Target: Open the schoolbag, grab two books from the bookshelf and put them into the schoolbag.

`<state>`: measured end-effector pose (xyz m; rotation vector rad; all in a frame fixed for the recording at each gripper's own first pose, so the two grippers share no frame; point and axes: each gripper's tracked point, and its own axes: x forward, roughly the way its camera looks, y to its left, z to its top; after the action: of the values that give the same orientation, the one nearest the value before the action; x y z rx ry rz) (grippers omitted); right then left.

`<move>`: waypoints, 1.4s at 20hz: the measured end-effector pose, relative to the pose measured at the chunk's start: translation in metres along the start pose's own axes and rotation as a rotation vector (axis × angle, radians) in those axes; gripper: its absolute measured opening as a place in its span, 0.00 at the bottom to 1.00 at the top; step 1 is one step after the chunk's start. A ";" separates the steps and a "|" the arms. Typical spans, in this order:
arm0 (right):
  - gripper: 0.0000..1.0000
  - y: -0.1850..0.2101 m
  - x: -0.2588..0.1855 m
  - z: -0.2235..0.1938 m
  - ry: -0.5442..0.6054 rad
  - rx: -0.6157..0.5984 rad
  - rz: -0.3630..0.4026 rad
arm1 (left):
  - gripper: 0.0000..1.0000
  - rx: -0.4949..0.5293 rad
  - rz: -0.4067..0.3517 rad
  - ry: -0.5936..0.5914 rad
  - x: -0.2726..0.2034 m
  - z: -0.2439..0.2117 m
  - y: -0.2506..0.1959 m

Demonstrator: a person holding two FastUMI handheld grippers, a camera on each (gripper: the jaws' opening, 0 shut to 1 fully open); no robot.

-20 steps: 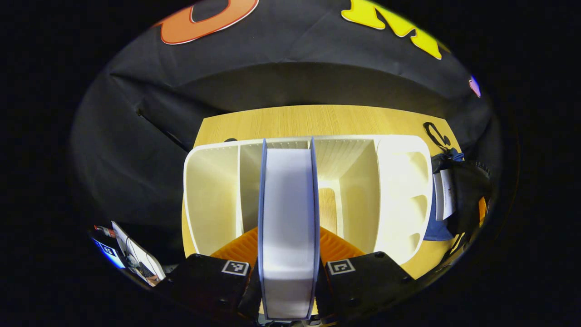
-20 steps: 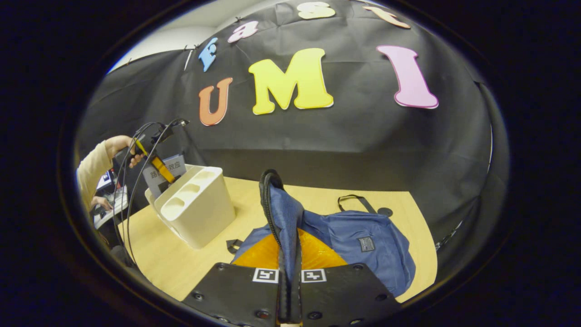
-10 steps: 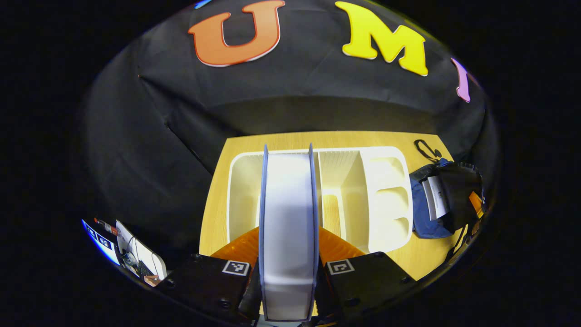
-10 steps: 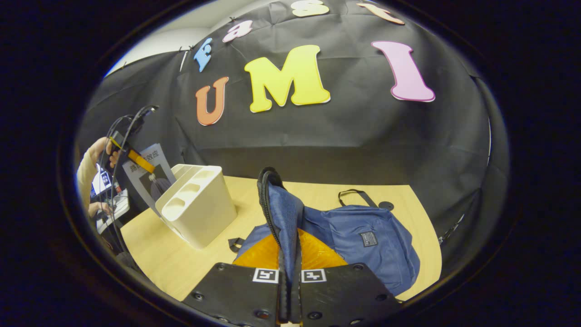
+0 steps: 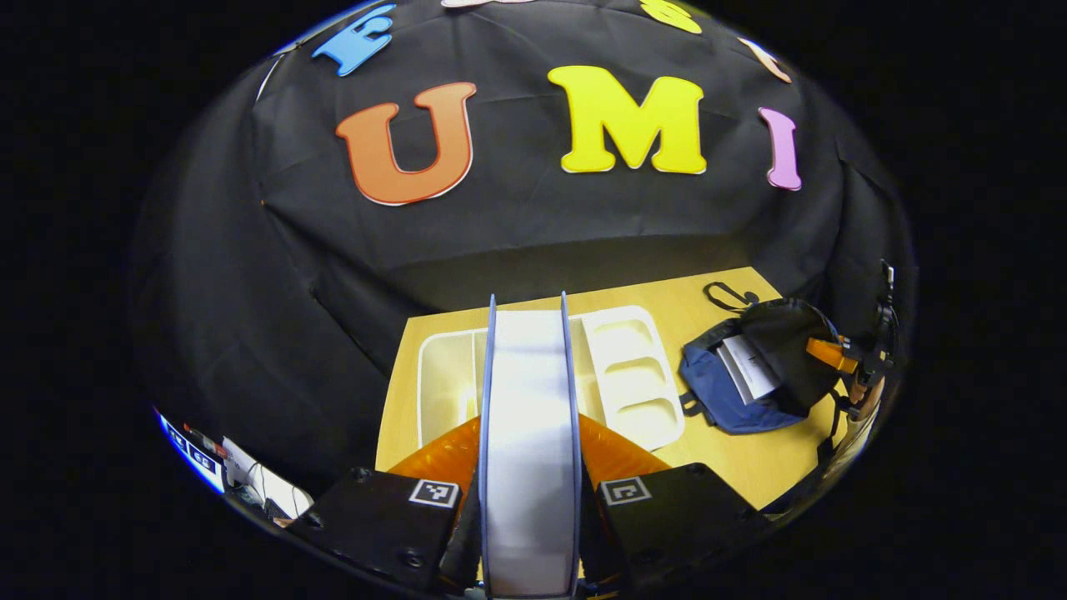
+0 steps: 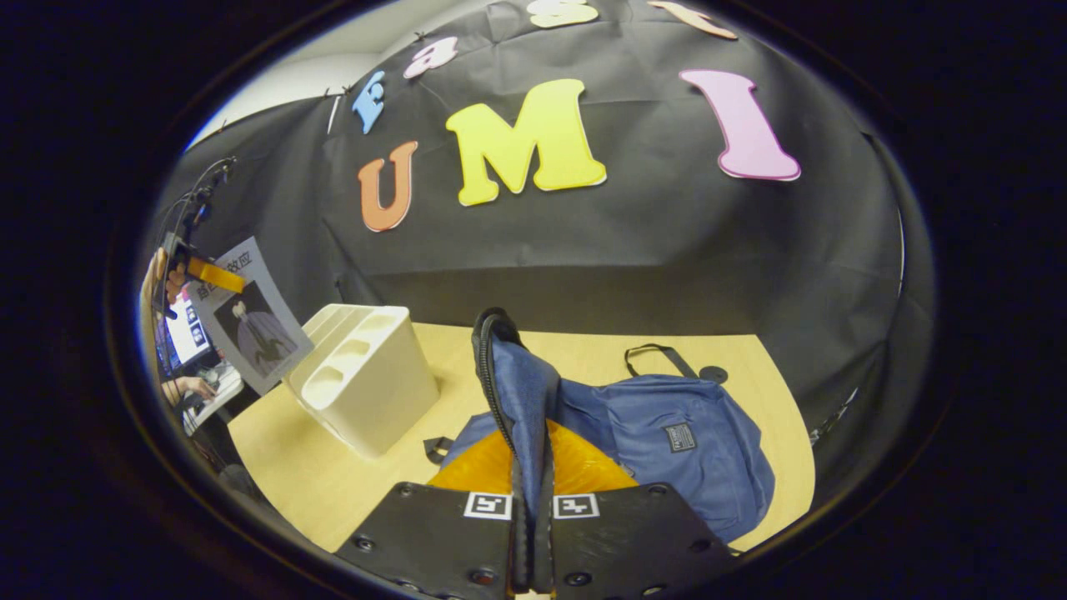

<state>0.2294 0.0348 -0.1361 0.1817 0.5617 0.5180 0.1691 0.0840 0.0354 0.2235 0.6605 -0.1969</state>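
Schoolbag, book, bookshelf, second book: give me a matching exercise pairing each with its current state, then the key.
Things:
1. schoolbag
2. book
3. bookshelf
4. second book

States:
A. clamped edge-on in the left tongs, lifted above the bookshelf
B. lying inside the open bag
C. standing on the table, beside the bag
D. its opening flap pinched and held up by the right tongs

Pairs: 1-D, 2-A, 3-C, 4-B

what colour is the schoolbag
Dark blue schoolbag, with black straps; clearest in the right gripper view.
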 end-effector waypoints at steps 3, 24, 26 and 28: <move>0.04 -0.006 0.002 0.002 -0.004 0.029 0.005 | 0.47 0.050 -0.067 -0.013 -0.011 0.005 -0.052; 0.03 0.010 0.002 0.050 -0.058 0.125 0.085 | 0.47 -0.490 -0.688 0.025 0.144 0.072 -0.300; 0.03 0.014 0.003 0.055 -0.063 0.129 0.088 | 0.47 -0.586 -0.714 0.033 0.160 0.073 -0.305; 0.03 0.020 0.007 0.056 -0.056 0.116 0.077 | 0.47 -0.637 -0.713 0.043 0.180 0.067 -0.313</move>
<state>0.2573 0.0540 -0.0866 0.3286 0.5315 0.5539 0.2690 -0.2531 -0.0703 -0.6348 0.7936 -0.6486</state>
